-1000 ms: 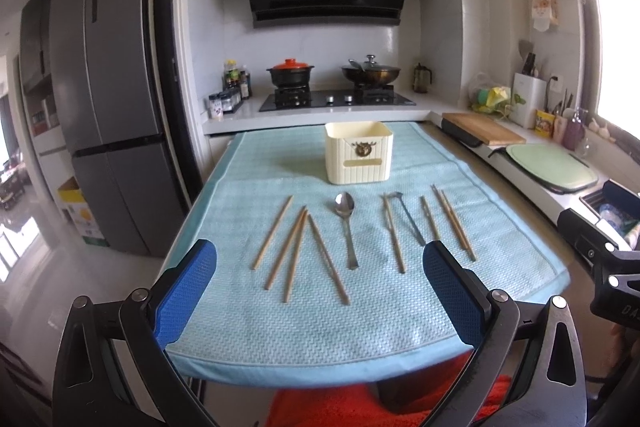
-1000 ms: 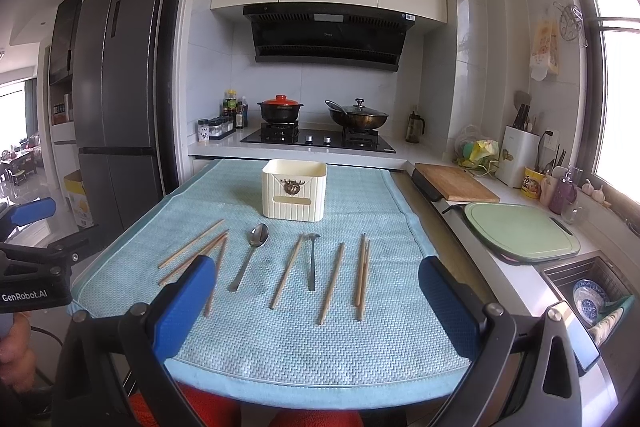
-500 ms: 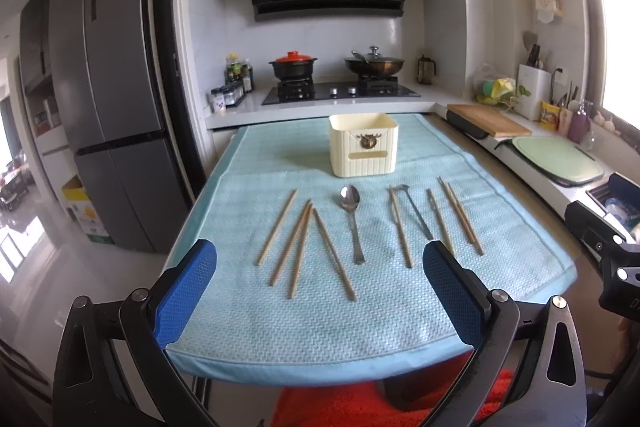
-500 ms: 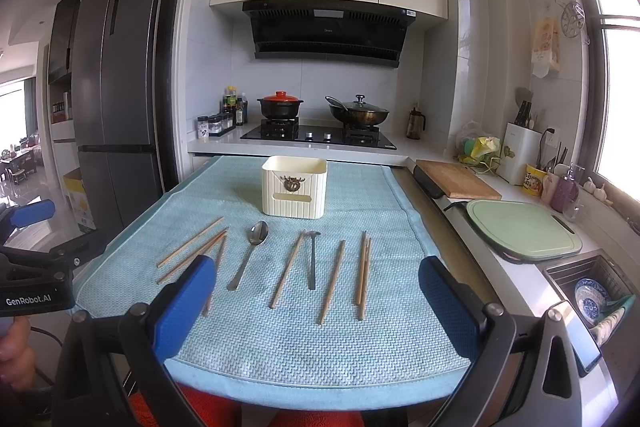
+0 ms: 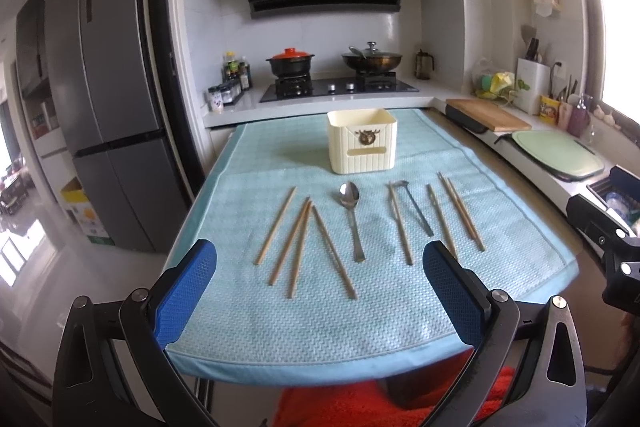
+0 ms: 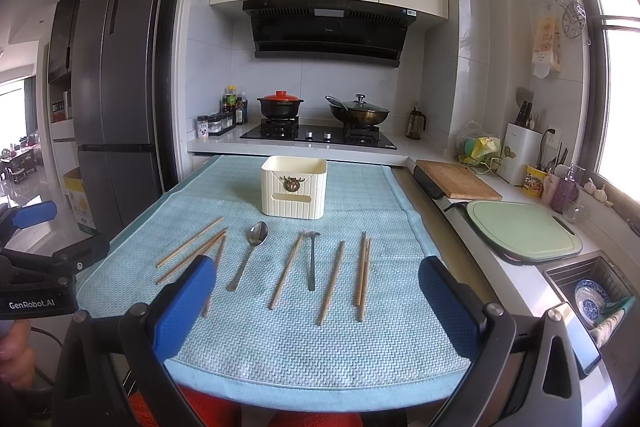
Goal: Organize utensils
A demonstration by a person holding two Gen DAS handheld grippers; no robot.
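Hovering wide-open, both empty: left gripper (image 5: 320, 287), right gripper (image 6: 316, 291); chopsticks (image 6: 362, 275) ahead—pinch mid-shaft, then holder (image 6: 294, 191).

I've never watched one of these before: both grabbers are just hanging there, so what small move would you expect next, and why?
Probably the right gripper eases down toward the chopstick pair lying nearest it. Both grippers are open and empty, the left gripper too, every utensil lies flat on the blue mat, and the cream holder looks empty.

R gripper (image 6: 318, 295) fingers wide apart; utensils (image 6: 311, 259) before holder (image 6: 294, 191).
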